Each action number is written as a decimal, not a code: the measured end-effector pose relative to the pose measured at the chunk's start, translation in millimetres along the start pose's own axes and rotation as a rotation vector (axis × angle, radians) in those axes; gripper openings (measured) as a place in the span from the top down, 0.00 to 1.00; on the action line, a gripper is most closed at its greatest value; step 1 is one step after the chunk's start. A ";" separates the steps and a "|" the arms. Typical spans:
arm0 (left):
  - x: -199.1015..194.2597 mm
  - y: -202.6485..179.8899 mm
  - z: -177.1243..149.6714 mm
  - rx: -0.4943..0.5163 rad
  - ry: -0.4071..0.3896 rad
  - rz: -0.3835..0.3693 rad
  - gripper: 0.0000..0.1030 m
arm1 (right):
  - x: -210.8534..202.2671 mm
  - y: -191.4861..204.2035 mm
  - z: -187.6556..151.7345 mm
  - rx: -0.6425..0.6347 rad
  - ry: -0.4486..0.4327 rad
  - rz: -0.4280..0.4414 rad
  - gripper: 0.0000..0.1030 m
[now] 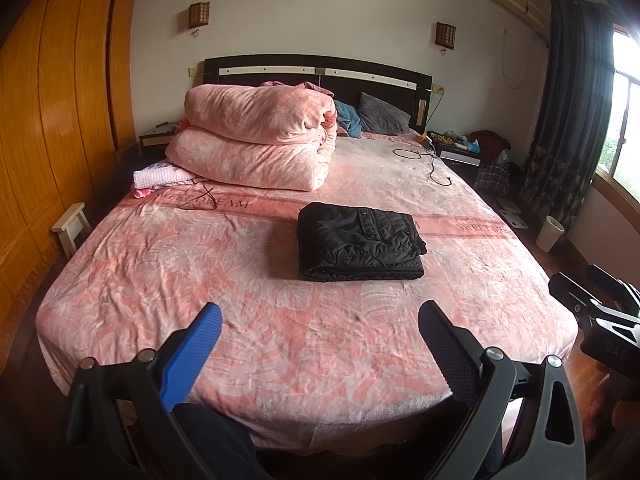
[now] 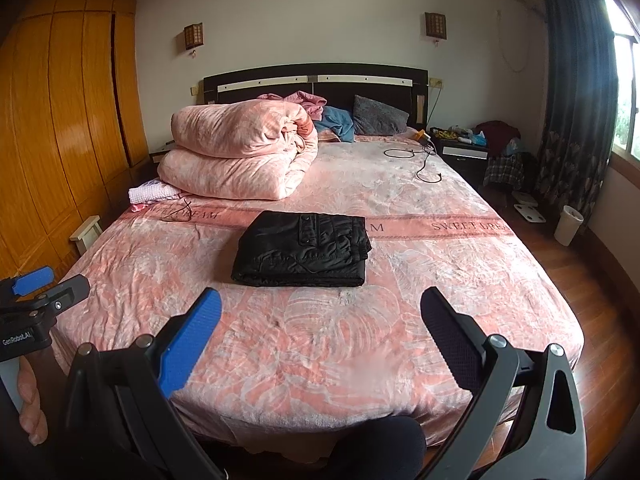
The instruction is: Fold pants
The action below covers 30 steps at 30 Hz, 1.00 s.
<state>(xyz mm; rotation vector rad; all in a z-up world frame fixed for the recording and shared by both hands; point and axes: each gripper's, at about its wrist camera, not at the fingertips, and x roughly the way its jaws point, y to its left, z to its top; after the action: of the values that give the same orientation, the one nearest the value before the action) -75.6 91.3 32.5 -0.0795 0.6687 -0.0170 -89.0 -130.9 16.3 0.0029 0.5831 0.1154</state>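
Note:
Black pants [image 1: 358, 242] [image 2: 302, 250] lie folded into a neat rectangular stack in the middle of the pink bed [image 1: 200, 280] [image 2: 440, 280]. My left gripper [image 1: 320, 320] is open over the foot of the bed, well short of the pants, with nothing between its blue and black fingers. My right gripper [image 2: 320, 312] is open too, held back from the pants and empty. The right gripper's body [image 1: 596, 312] shows at the right edge of the left wrist view. In the right wrist view the left gripper [image 2: 36, 292] sits at the left edge, with a hand [image 2: 30, 404] below it.
A folded pink duvet [image 1: 256, 140] lies near the headboard with pillows [image 1: 380, 114] beside it. A black cable [image 1: 428, 160] trails on the bed's far right. A wooden wardrobe [image 1: 52, 120] stands left, a small stool [image 1: 72, 224] beside the bed, a white bin [image 2: 568, 224] and nightstand [image 2: 464, 148] right.

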 end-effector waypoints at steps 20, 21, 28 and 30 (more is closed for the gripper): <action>9.9 -0.2 11.0 -0.005 0.005 0.006 0.04 | 17.9 5.5 -2.8 0.002 0.024 0.006 0.03; 9.9 -0.6 11.3 -0.003 0.000 0.012 0.04 | 18.2 4.9 -2.7 0.002 0.023 0.006 0.03; 9.2 -1.9 14.0 0.009 -0.033 0.022 0.04 | 21.7 0.9 -5.4 0.020 0.020 -0.003 0.03; 8.5 -2.8 14.0 0.011 -0.038 0.012 0.04 | 21.7 0.6 -5.7 0.022 0.020 -0.006 0.03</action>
<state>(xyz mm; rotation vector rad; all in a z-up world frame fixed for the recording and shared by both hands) -60.3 89.1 38.5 -0.0650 0.6313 -0.0078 -74.3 -128.1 -0.4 0.0215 0.6041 0.1034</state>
